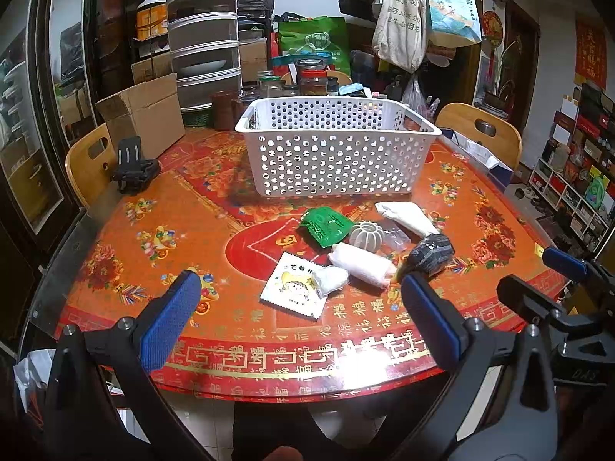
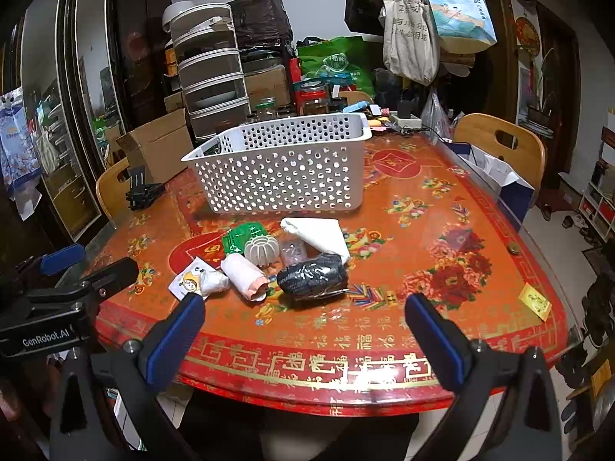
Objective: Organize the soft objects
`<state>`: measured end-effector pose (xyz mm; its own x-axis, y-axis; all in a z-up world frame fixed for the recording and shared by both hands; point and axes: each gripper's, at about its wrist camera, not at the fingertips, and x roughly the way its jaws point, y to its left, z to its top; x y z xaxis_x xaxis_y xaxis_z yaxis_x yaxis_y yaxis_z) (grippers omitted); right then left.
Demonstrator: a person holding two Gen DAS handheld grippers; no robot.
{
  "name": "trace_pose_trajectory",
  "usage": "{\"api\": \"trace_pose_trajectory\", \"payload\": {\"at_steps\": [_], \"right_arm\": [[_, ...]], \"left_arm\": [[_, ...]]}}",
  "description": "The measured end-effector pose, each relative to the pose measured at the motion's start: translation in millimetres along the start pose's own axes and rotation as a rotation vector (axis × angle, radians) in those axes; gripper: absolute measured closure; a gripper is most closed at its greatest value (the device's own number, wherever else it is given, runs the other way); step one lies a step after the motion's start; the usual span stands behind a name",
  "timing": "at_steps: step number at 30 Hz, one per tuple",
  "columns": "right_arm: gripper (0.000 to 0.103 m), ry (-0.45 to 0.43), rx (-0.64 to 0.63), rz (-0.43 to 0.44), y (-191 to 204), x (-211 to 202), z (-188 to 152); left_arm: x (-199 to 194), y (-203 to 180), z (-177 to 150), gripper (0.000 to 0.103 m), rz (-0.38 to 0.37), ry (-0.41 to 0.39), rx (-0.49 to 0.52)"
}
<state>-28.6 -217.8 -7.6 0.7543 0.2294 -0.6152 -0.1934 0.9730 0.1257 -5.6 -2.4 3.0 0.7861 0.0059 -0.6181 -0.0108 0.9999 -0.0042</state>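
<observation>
A white perforated basket (image 1: 334, 150) (image 2: 284, 169) stands on the red table. In front of it lie soft items: a green packet (image 1: 326, 226) (image 2: 240, 236), a white ribbed ball (image 1: 367, 234) (image 2: 262, 249), a white folded cloth (image 1: 407, 217) (image 2: 317, 234), a pink-white roll (image 1: 363, 265) (image 2: 244, 272), a black bundle (image 1: 430, 253) (image 2: 311, 276), a small white wad (image 1: 330, 278) (image 2: 213, 282) and a white cartoon sachet (image 1: 294, 288) (image 2: 188, 280). My left gripper (image 1: 300, 307) is open and empty before the pile. My right gripper (image 2: 307, 326) is open and empty too.
A cardboard box (image 1: 142, 115), stacked drawers (image 1: 203, 38) and jars (image 1: 311, 77) crowd the table's back. A black phone stand (image 1: 134, 169) sits at the left. Wooden chairs (image 1: 480, 134) flank the table. A yellow slip (image 2: 536, 301) lies near the right edge.
</observation>
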Motion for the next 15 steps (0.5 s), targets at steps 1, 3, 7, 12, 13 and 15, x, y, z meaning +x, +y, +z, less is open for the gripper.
{"api": "trace_pose_trajectory", "payload": {"at_steps": [1, 3, 7, 12, 13, 15], "right_arm": [[0.000, -0.001, 0.000, 0.000, -0.3, -0.1, -0.7], [0.000, 0.001, 0.002, 0.000, 1.1, -0.2, -0.1], [0.000, -0.001, 0.001, 0.000, 0.9, -0.1, -0.2], [0.000, -0.001, 0.001, 0.000, 1.2, -0.3, 0.6], [0.000, -0.001, 0.001, 0.000, 0.8, -0.2, 0.0], [0.000, -0.001, 0.001, 0.000, 0.7, -0.1, -0.3]], "left_arm": [[0.1, -0.1, 0.0, 0.000, 0.000, 0.000, 0.000], [-0.1, 0.2, -0.1, 0.000, 0.000, -0.001, -0.002], [-0.4, 1.1, 0.1, 0.000, -0.001, 0.000, -0.003], [-0.4, 1.8, 0.2, 0.000, -0.002, -0.001, -0.005], [-0.5, 1.9, 0.2, 0.000, -0.002, -0.001, -0.005], [-0.4, 1.7, 0.2, 0.000, -0.002, -0.001, -0.005]]}}
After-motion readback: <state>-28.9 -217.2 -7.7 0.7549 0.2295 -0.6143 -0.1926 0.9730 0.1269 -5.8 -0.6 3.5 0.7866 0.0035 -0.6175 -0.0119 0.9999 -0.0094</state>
